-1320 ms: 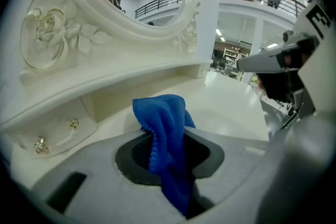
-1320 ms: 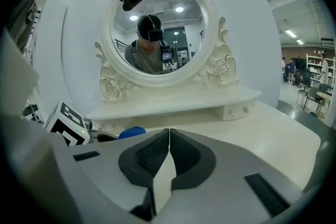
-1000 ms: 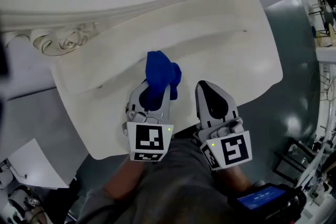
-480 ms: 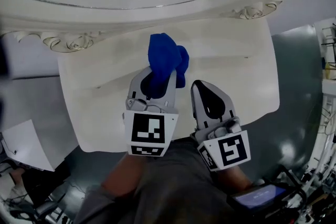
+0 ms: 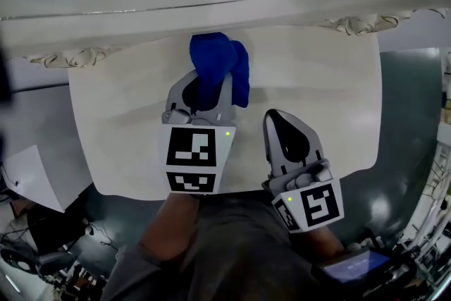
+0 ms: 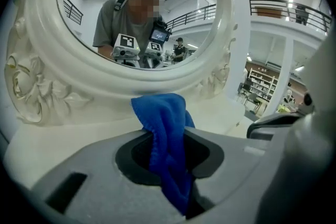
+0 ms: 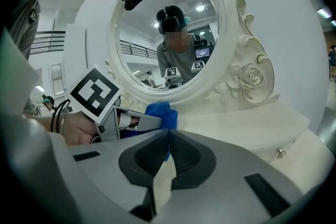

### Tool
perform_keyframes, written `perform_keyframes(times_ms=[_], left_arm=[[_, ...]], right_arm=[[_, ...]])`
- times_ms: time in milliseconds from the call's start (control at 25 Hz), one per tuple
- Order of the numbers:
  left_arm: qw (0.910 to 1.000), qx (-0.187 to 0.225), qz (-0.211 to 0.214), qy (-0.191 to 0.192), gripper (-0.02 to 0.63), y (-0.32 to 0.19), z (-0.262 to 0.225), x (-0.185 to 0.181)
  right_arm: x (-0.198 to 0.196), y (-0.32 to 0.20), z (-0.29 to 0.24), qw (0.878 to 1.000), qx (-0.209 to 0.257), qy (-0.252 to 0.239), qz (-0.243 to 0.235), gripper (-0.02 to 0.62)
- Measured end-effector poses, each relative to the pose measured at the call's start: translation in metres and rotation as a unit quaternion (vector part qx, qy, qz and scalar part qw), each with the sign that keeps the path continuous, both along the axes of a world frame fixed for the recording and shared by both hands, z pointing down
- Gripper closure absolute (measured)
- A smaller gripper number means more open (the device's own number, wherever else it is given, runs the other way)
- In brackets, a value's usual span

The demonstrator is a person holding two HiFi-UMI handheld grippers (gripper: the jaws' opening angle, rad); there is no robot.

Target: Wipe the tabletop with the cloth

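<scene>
Cloth (image 5: 217, 67) is what moved: our left claw (image 5: 206, 89), clamped tight on it, has pushed it up the table (image 5: 120, 123) right to the mirror (image 5: 211, 7) frame. So that strip looks wiped. Our right claw (image 5: 280, 122) is pressed together, empty, near the front edge.

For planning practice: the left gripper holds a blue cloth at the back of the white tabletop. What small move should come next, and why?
Probably sweep the blue cloth rightward along the tabletop. The left gripper has its jaws shut on it beside the mirror frame, so little room lies ahead, while bare surface lies to the right.
</scene>
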State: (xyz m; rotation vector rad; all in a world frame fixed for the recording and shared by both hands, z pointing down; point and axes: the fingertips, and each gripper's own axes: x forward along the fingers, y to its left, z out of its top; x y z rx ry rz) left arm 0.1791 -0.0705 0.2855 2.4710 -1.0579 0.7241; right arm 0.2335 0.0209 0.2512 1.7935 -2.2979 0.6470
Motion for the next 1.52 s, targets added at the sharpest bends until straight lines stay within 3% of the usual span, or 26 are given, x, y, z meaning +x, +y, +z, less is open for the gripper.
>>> perform_keyframes(times_ms=[240,600,1520], left_arm=[[0.9993,-0.01,-0.014,-0.032,0.514,-0.006,0.019,-0.003],[0.9992,-0.014,-0.02,-0.03,0.514,-0.009,0.02,-0.016],[0.9984,-0.023,-0.048,-0.021,0.514,-0.022,0.021,-0.121]], right_arm=[[0.01,-0.009,0.013,1.0,-0.015,-0.01,-0.015,0.58],[-0.003,-0.017,0.019,0.999,-0.019,-0.01,-0.03,0.58],[-0.098,-0.027,0.017,0.998,-0.026,0.006,-0.062,0.58]])
